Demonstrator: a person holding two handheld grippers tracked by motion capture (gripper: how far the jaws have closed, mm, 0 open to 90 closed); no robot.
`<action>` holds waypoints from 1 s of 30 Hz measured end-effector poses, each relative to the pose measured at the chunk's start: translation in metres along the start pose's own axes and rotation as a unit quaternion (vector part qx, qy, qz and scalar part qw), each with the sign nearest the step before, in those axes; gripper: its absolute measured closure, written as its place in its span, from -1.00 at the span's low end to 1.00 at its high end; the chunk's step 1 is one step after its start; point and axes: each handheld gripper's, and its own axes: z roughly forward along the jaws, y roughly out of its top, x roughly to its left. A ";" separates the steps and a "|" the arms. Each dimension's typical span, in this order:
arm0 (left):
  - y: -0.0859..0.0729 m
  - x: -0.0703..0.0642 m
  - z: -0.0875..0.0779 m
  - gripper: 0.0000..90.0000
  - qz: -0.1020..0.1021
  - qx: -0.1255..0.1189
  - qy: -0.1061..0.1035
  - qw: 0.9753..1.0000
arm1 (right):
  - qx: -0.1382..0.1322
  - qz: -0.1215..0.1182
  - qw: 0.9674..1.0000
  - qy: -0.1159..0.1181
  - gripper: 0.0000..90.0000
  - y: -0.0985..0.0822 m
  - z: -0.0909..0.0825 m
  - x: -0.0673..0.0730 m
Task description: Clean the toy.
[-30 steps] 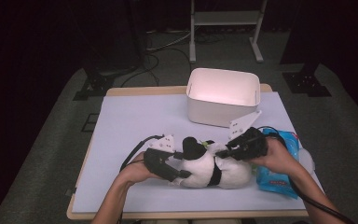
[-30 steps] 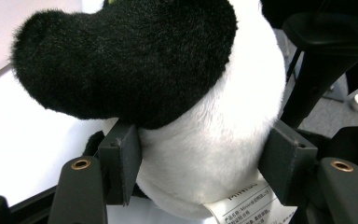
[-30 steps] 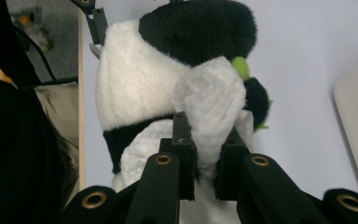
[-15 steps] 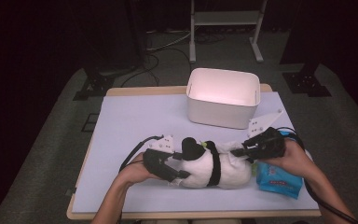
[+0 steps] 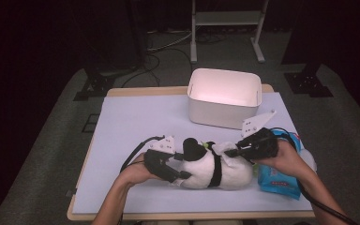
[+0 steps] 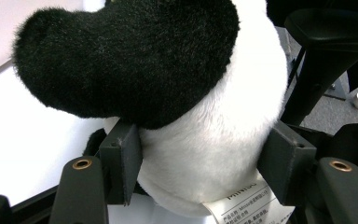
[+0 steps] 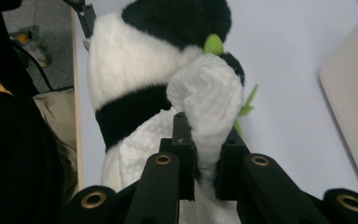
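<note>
left hand-held gripper (image 5: 180, 165): squeezes the toy panda (image 5: 215, 169) | right hand-held gripper (image 5: 232, 153): pinches its white paw (image 7: 209, 100) | risk: soft fur may slip, panda drops on desk (image 5: 136, 122)

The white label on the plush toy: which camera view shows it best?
The left gripper view: the white label hangs close below the plush toy, print partly legible. The high view and right gripper view present the toy's body; no label is discernible there.
</note>
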 end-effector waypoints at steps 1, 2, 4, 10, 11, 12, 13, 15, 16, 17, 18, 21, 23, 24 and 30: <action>0.000 0.000 0.000 -0.18 0.000 0.000 0.000 1.000 | 0.000 -0.004 1.000 0.001 0.80 0.002 0.002 0.000; 0.001 -0.001 0.000 -0.18 0.000 -0.003 -0.001 1.000 | 0.001 -0.004 1.000 0.003 0.80 0.005 0.005 0.001; 0.002 -0.001 0.000 -0.18 0.001 -0.001 0.000 1.000 | 0.007 -0.013 1.000 0.008 0.80 0.011 0.013 0.002; 0.003 -0.002 0.000 -0.18 0.003 -0.003 0.000 1.000 | -0.008 -0.019 1.000 0.023 0.80 0.029 0.020 0.003; 0.003 -0.002 0.000 -0.18 0.004 -0.002 -0.001 1.000 | -0.010 -0.022 0.999 0.024 0.80 0.033 0.021 0.003; 0.003 -0.001 0.001 -0.18 0.005 -0.002 -0.001 1.000 | -0.013 -0.024 0.999 0.025 0.80 0.036 0.021 0.003; 0.003 -0.001 0.001 -0.18 0.003 -0.004 -0.002 1.000 | -0.017 -0.025 0.999 0.028 0.80 0.039 0.022 0.003; 0.002 -0.001 0.000 -0.18 0.001 -0.005 -0.003 1.000 | -0.019 -0.029 0.999 0.029 0.80 0.047 0.024 0.004; 0.001 -0.001 0.000 -0.18 -0.001 -0.004 -0.003 1.000 | -0.017 -0.031 0.999 0.031 0.80 0.050 0.026 0.005; 0.001 0.000 0.000 -0.18 -0.001 -0.004 -0.003 1.000 | -0.012 -0.035 0.999 0.029 0.80 0.051 0.027 0.005; 0.000 0.000 0.000 -0.18 0.000 -0.004 -0.003 1.000 | -0.010 -0.036 0.999 0.029 0.80 0.051 0.027 0.005; 0.000 0.000 0.001 -0.18 0.001 -0.003 -0.003 1.000 | -0.006 -0.031 0.999 0.030 0.80 0.046 0.026 0.004; 0.000 0.001 0.001 -0.18 -0.001 -0.004 -0.004 1.000 | 0.001 -0.025 0.999 0.029 0.80 0.040 0.023 0.003; 0.000 0.001 0.001 -0.18 -0.001 -0.005 -0.004 1.000 | 0.005 -0.025 0.999 0.028 0.80 0.036 0.023 0.002; 0.002 0.001 0.002 -0.18 0.004 -0.001 -0.005 1.000 | 0.013 -0.012 0.999 0.030 0.80 0.023 0.019 0.000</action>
